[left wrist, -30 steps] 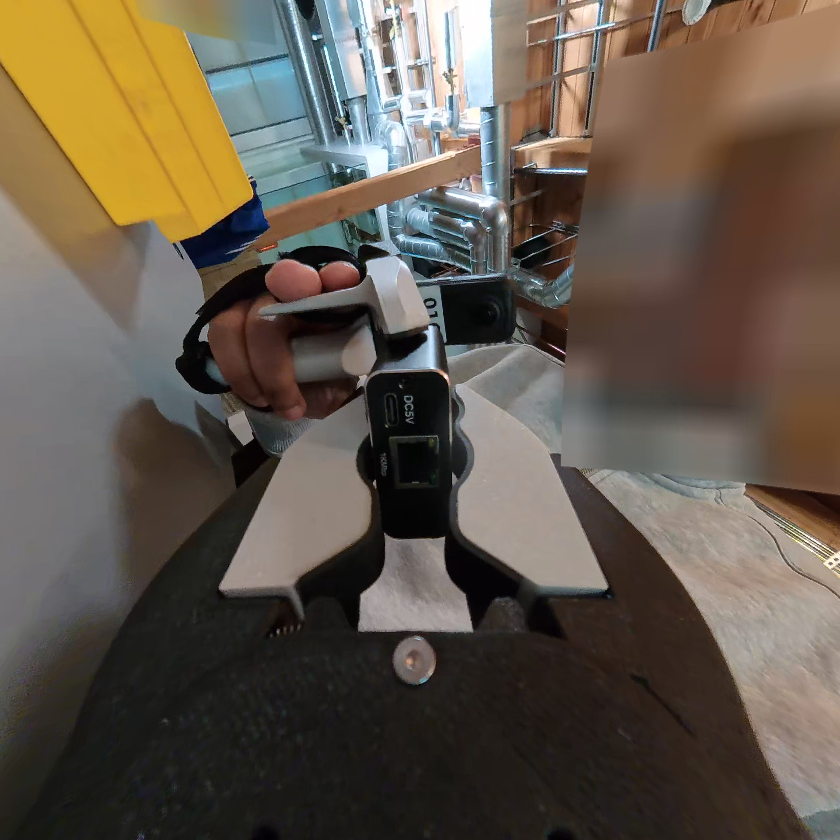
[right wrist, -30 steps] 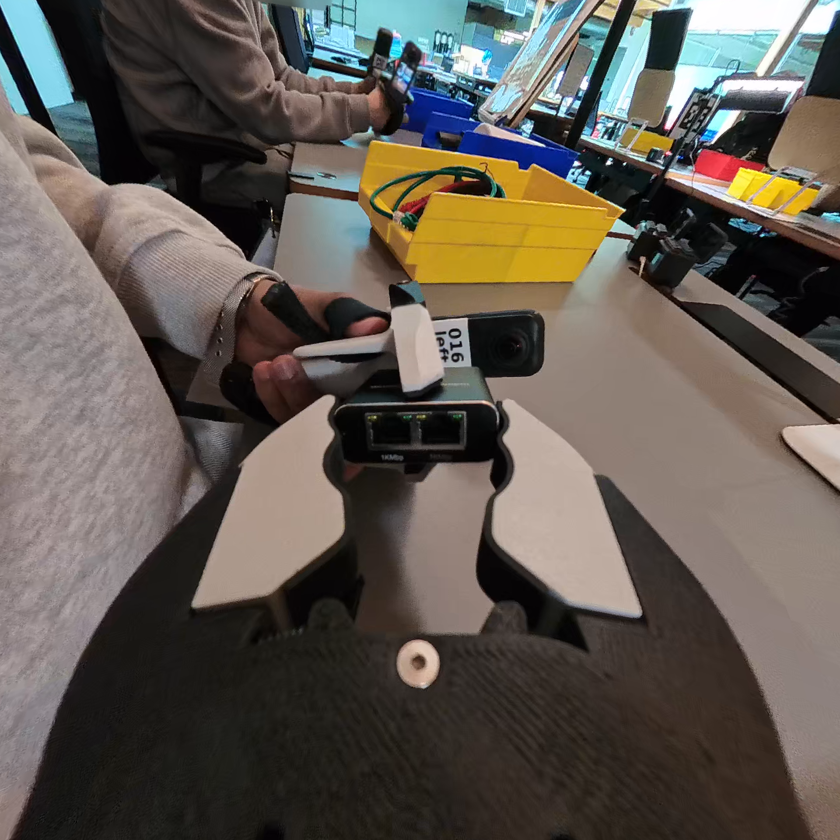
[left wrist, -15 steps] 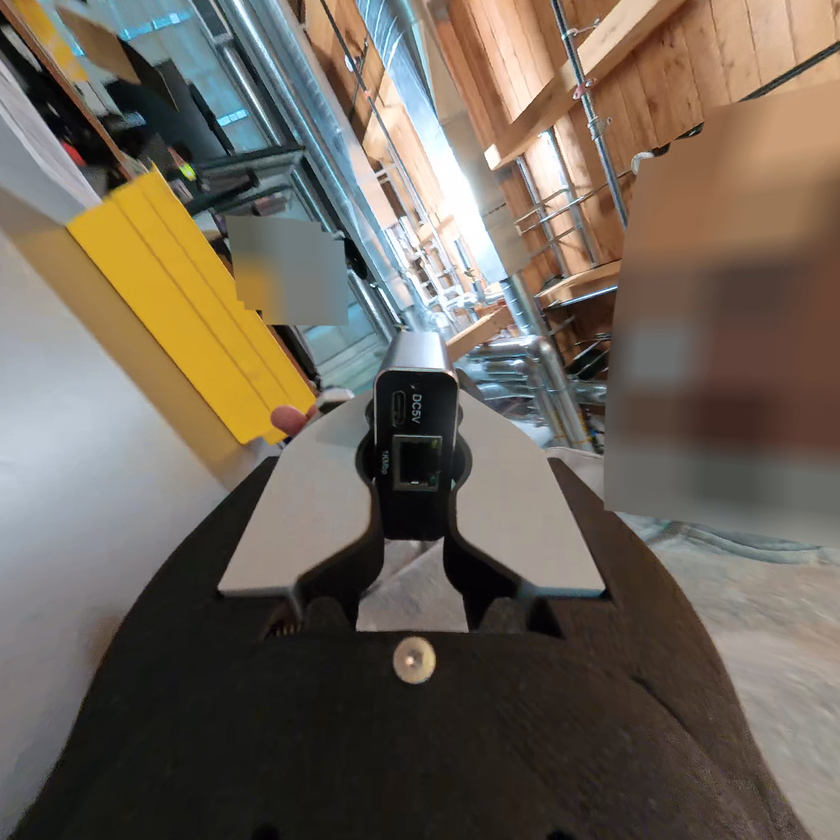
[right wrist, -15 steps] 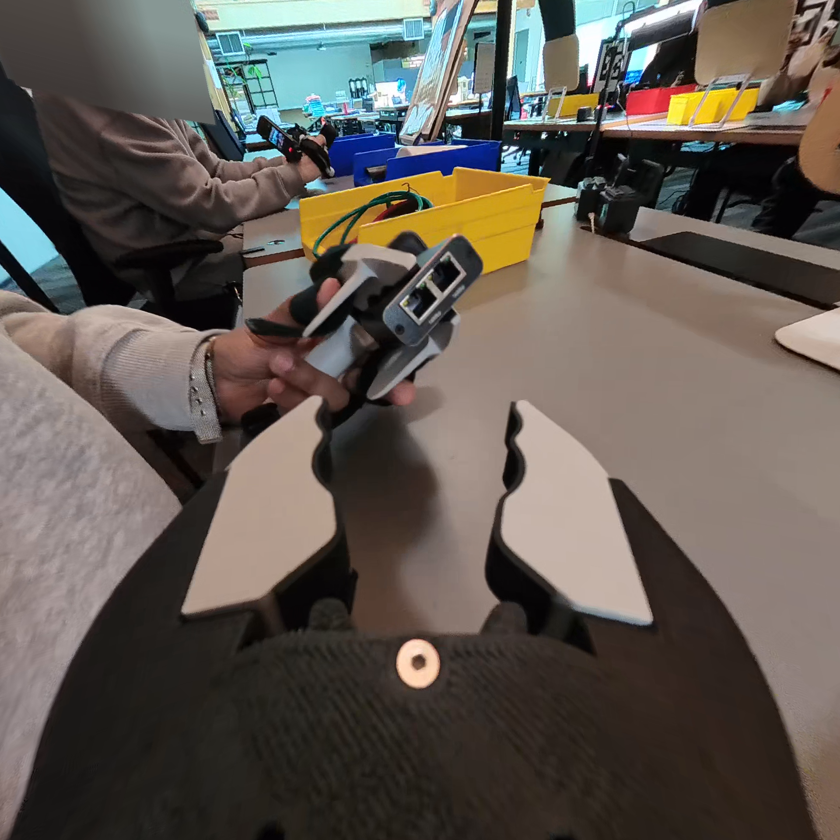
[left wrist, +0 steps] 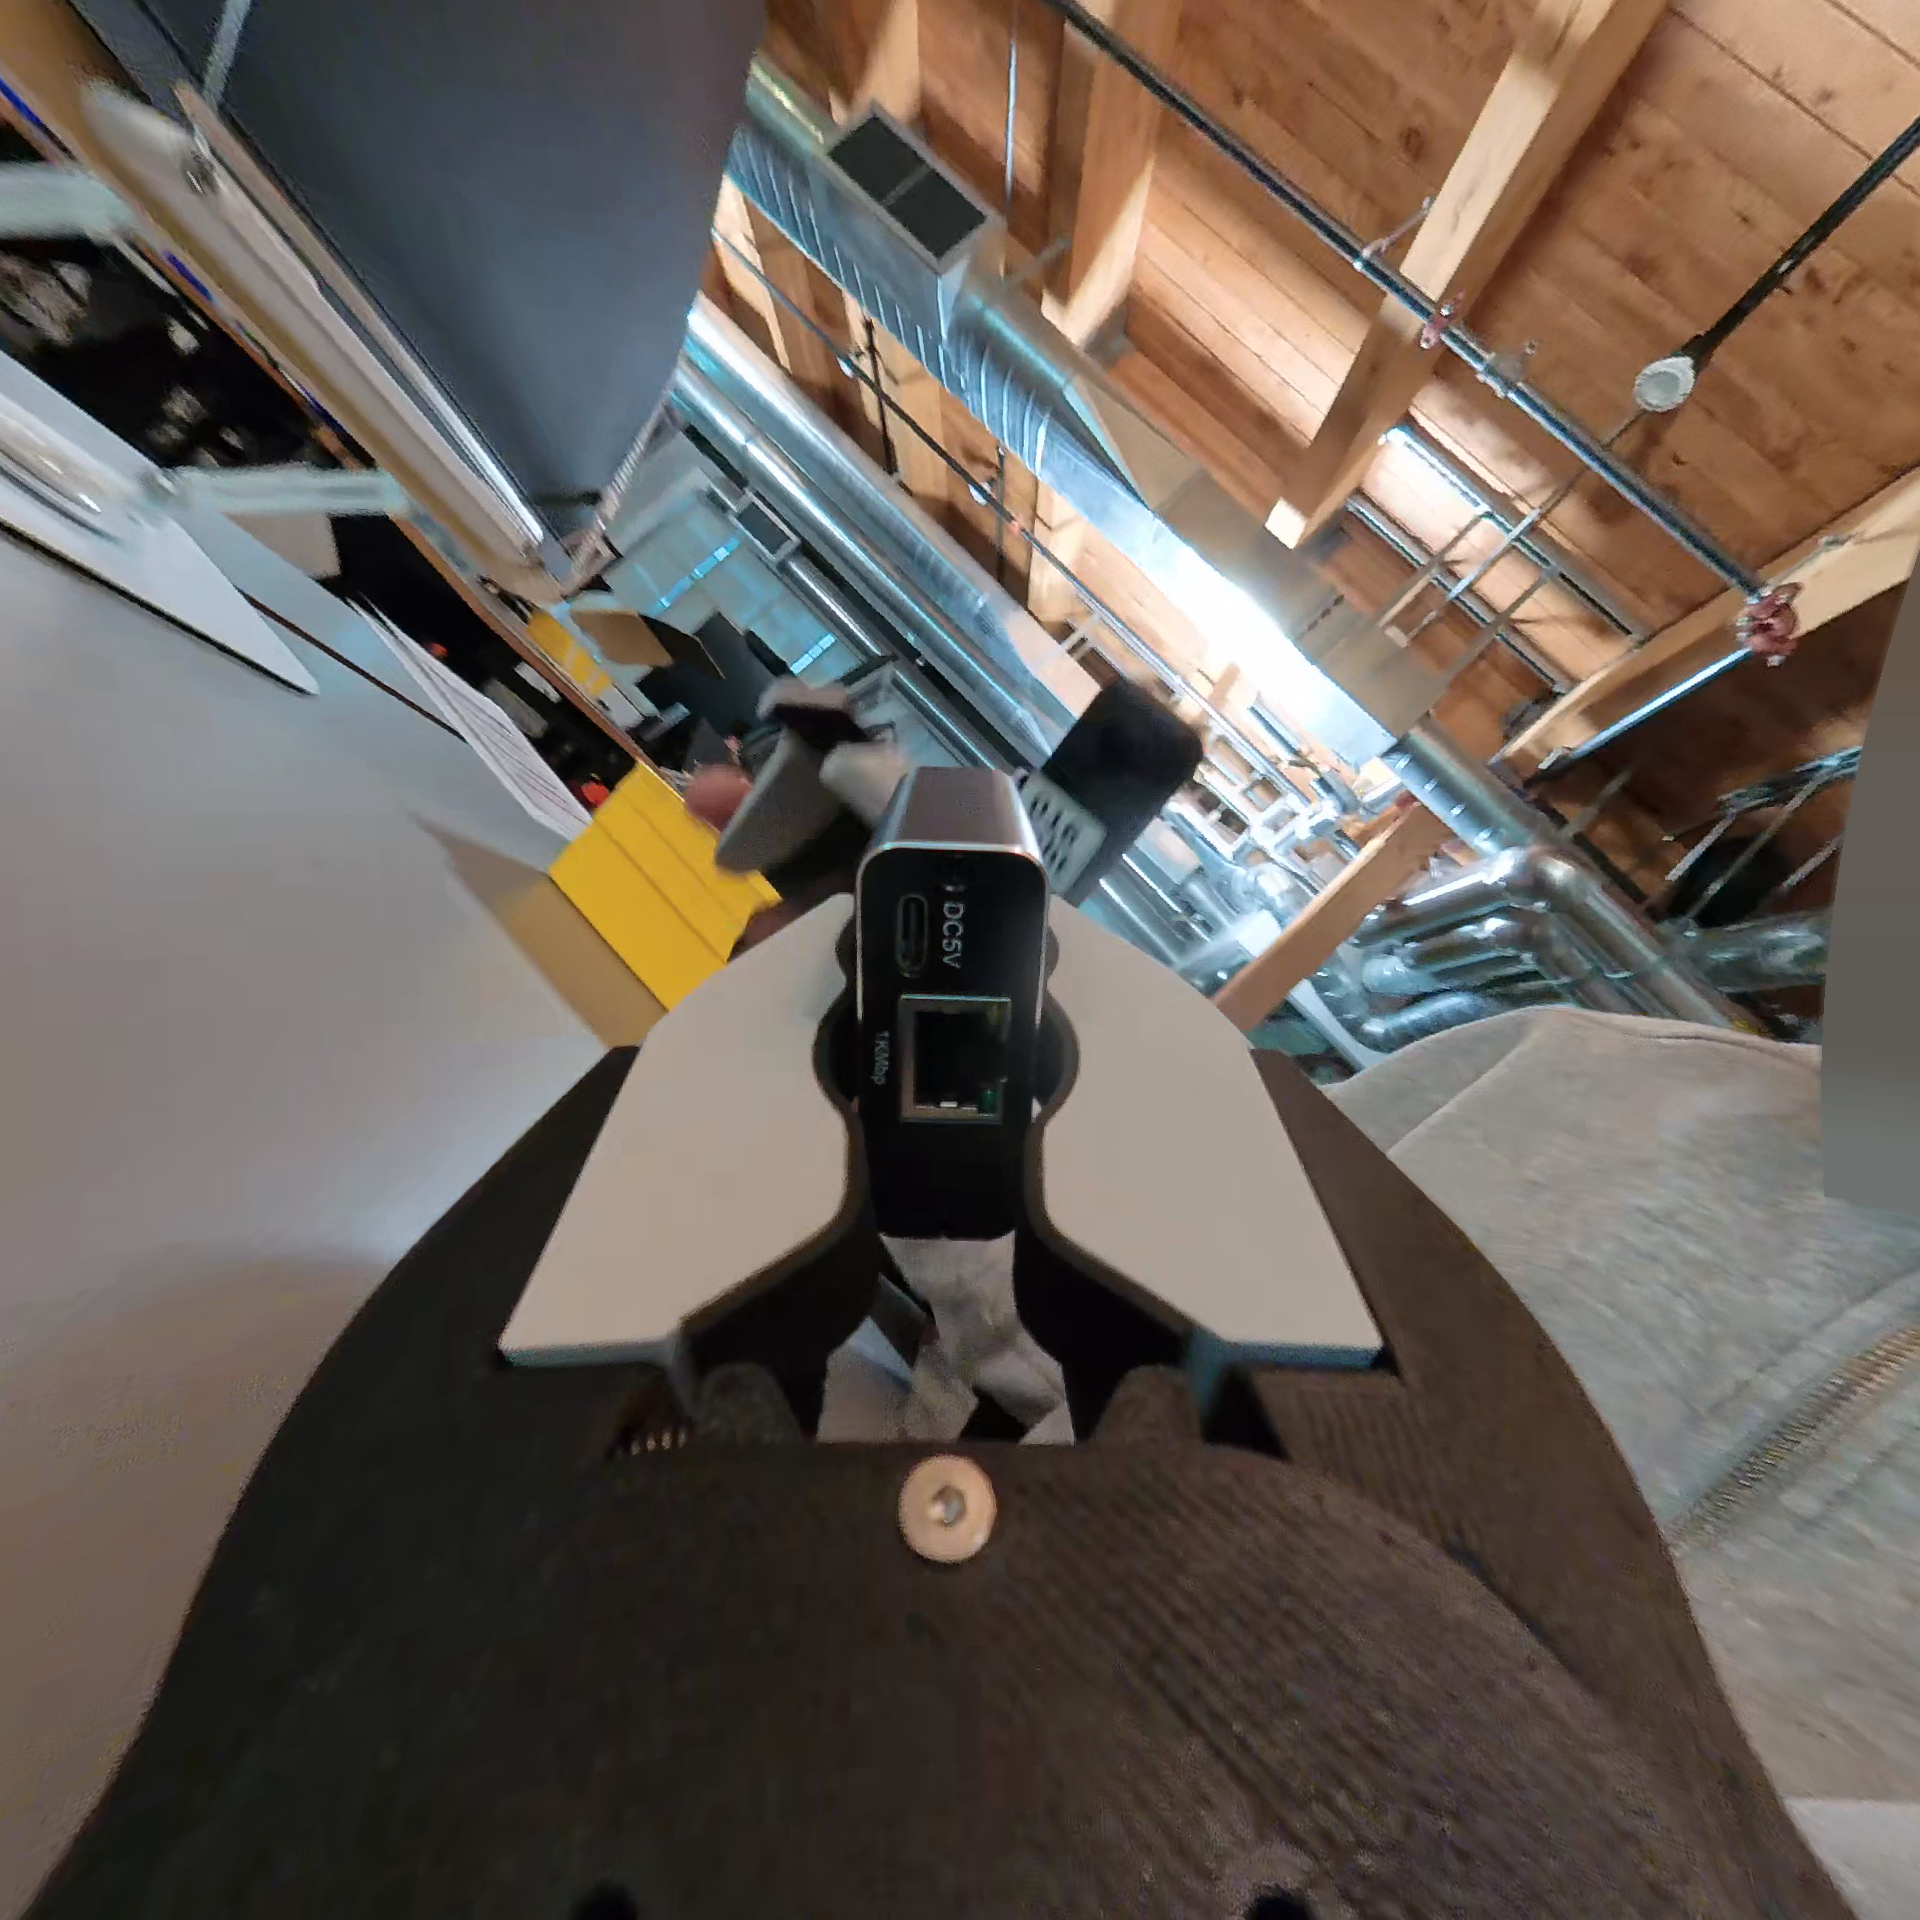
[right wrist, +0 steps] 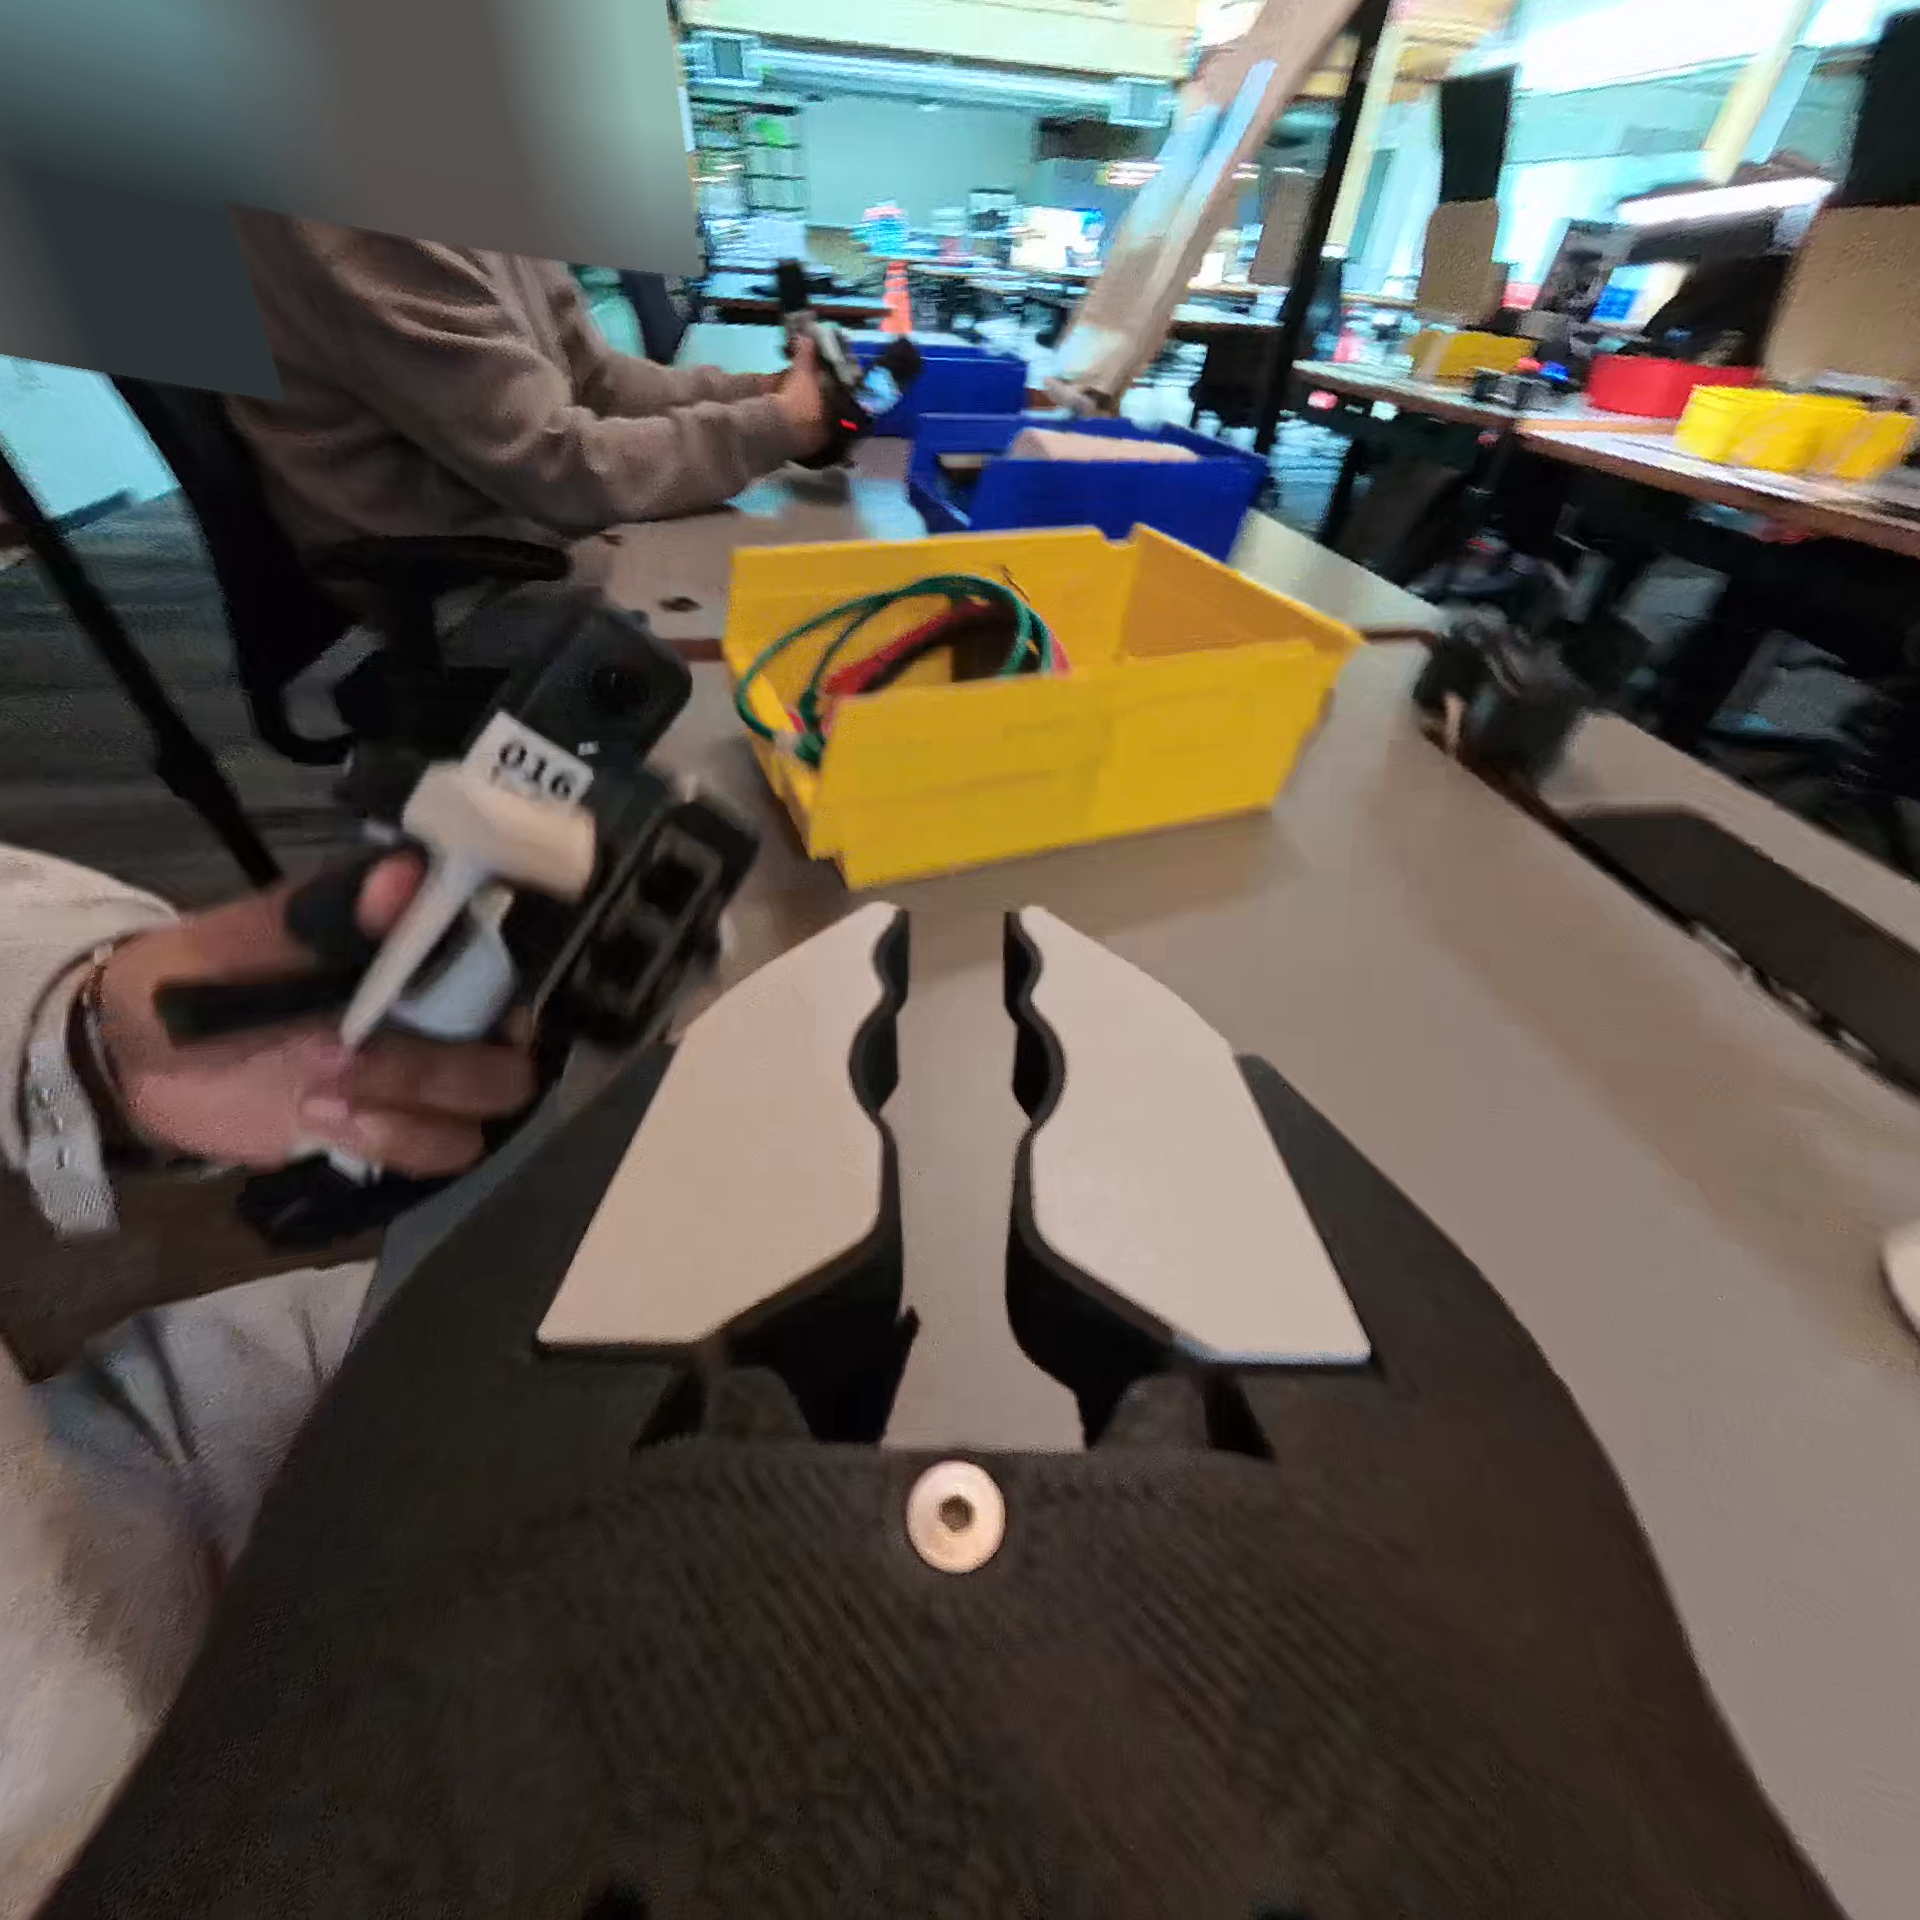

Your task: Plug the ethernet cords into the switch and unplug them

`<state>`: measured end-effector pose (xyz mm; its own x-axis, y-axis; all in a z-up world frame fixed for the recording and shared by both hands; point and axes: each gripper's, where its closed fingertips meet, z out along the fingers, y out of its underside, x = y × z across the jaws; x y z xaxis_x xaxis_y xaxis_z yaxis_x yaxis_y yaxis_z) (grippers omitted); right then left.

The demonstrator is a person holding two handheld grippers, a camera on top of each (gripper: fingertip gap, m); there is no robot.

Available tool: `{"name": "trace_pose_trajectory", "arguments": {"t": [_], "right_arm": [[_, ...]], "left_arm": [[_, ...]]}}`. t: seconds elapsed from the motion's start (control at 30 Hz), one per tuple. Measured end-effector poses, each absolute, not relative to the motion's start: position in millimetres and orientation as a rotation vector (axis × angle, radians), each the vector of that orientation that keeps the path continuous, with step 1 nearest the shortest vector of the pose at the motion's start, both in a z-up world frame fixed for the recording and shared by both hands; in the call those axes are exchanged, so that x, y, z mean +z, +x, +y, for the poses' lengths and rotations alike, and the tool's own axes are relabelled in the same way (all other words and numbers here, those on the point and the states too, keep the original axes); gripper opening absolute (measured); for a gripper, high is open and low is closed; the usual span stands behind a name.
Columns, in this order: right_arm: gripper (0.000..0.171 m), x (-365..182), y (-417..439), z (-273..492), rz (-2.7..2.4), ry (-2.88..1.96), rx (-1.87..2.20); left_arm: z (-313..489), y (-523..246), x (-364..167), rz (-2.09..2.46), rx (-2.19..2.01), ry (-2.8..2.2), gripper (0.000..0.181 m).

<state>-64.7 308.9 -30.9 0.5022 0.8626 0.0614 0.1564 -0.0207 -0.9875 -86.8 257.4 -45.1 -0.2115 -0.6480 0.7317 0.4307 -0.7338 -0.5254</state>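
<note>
- The switch (left wrist: 951, 1049), a small dark metal box, bears white printed markings beside a slim oval port and along one network port on its end face.
- The left gripper (left wrist: 951, 1049) has its jaws clamped on the switch's two long sides; the box stands on end between them, port face toward the camera.
- In the right wrist view the same switch (right wrist: 649, 914) shows off to the left, two dark ports facing out, held up over the bench (right wrist: 1403, 1039).
- A white sticker (right wrist: 540, 774) with dark digits sits on the left tool, under its black camera.
- The right gripper (right wrist: 956, 935) is empty, its jaws drawn close with a narrow gap left.
- Green and red ethernet cords (right wrist: 904, 644) lie coiled in the yellow bin (right wrist: 1039, 769), ahead of the right jaws.
</note>
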Motion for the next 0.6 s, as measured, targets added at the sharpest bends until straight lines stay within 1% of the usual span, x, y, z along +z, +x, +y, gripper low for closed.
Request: {"name": "trace_pose_trajectory", "arguments": {"t": [0.1, 0.2, 0.23, 0.3, 0.4, 0.5, 0.6], "right_arm": [[0.023, 9.4, -123.3, 330.3, -1.164, -1.432, 0.768], [0.032, 16.5, -180.2, 371.7, -1.366, -1.488, 0.622], [0.034, 12.3, -197.1, 389.6, -1.407, -1.533, 0.547], [0.046, -3.0, -230.8, 416.2, -1.493, -1.621, 0.468], [0.048, -35.8, -268.4, 449.6, -1.573, -1.743, 0.366], [0.049, -67.6, -288.5, 476.3, -1.609, -1.835, 0.256], [0.051, -91.6, -301.9, 489.5, -1.605, -1.946, 0.243]], "left_arm": [[264.7, -106.8, -46.8, 0.212, -1.902, -1.360, 0.025], [276.2, -125.8, -54.4, 0.092, -1.884, -1.366, 0.025], [279.3, -130.9, -56.4, 0.059, -1.893, -1.364, 0.025], [284.2, -138.0, -59.3, 0.013, -1.904, -1.355, 0.025], [286.2, -138.7, -61.4, 0.016, -1.918, -1.361, 0.025], [284.0, -132.3, -62.5, 0.058, -1.930, -1.379, 0.025], [281.1, -126.7, -62.3, 0.080, -1.957, -1.384, 0.025]]}}
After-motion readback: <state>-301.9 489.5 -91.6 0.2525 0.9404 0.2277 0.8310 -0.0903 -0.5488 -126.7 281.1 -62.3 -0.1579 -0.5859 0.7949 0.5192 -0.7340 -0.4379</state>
